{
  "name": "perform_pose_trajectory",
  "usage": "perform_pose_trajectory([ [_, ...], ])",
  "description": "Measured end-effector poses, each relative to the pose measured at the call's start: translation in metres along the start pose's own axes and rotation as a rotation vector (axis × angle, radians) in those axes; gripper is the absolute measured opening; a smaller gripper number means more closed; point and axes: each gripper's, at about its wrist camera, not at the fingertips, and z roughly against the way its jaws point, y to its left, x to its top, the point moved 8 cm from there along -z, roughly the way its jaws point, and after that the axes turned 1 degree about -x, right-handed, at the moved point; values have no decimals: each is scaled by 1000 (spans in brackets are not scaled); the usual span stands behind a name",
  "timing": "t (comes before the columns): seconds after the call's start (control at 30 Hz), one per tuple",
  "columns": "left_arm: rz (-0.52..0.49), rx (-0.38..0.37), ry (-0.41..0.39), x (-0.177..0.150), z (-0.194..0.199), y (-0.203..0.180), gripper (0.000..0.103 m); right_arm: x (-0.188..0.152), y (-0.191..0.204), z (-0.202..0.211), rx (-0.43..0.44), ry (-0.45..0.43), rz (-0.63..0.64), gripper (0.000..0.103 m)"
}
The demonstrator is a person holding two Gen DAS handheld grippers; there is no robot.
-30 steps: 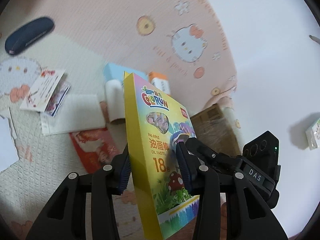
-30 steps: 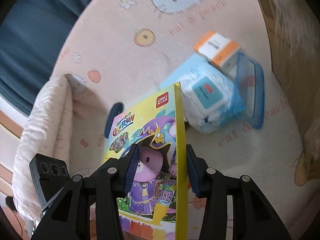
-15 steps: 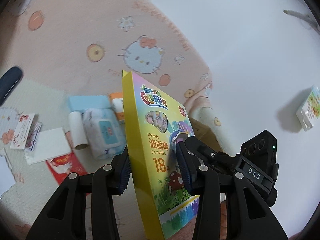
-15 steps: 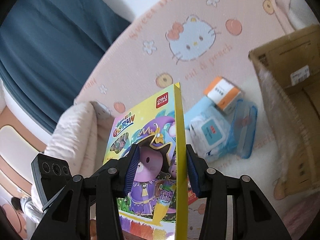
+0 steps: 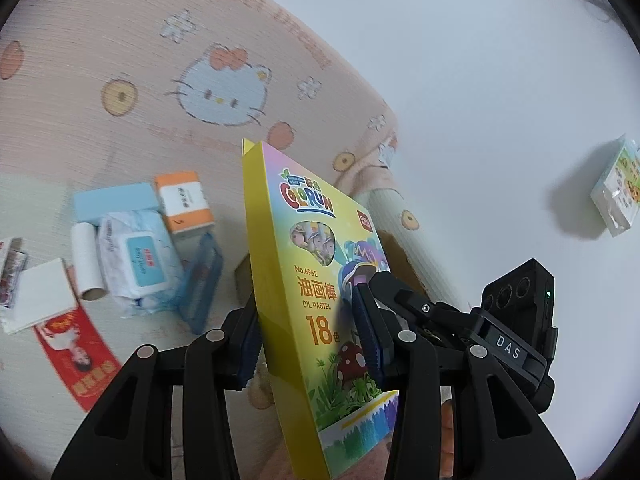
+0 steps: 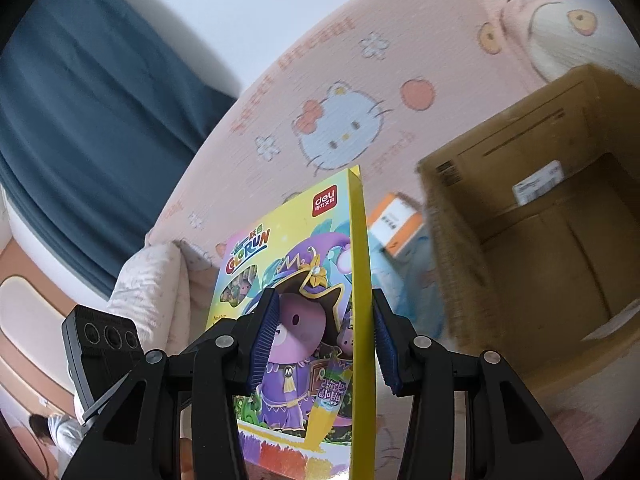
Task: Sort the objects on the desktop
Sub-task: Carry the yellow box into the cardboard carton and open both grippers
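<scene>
Both grippers are shut on the same yellow oil pastel box. In the left wrist view my left gripper (image 5: 306, 330) clamps the box (image 5: 316, 264) upright, and the other gripper's camera block (image 5: 520, 312) shows at the right. In the right wrist view my right gripper (image 6: 322, 338) clamps the box (image 6: 304, 272), held in the air to the left of an open cardboard box (image 6: 532, 240).
On the Hello Kitty mat (image 5: 140, 60) lie an orange-and-white box (image 5: 184, 202), a wet wipes pack (image 5: 136, 258), a paper roll (image 5: 86, 262), a light blue box (image 5: 112, 200), a blue clear case (image 5: 202, 282), white paper (image 5: 38, 300) and a red card (image 5: 76, 360). A blue curtain (image 6: 80, 120) hangs at the left.
Both grippers have lifted the pastel box higher and swung right. The mat items have shrunk and slid left, and the open cardboard box has come into the right wrist view.
</scene>
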Motion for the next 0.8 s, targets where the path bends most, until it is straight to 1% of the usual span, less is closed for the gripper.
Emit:
perform_pose_trajectory([
  [0.17, -17, -4, 23, -1, -26, -22, 46, 17, -29, 15, -12, -5, -23, 43],
  [0.33, 1, -22, 42, 7, -54, -37, 46, 39, -56, 26, -38, -3, -19, 43],
  [0.63, 26, -47, 83, 12, -105, -55, 46, 71, -103, 36, -69, 43, -17, 43],
  [0.8, 42, -49, 125, 11, -132, -58, 46, 84, -125, 35, -77, 76, -16, 43],
])
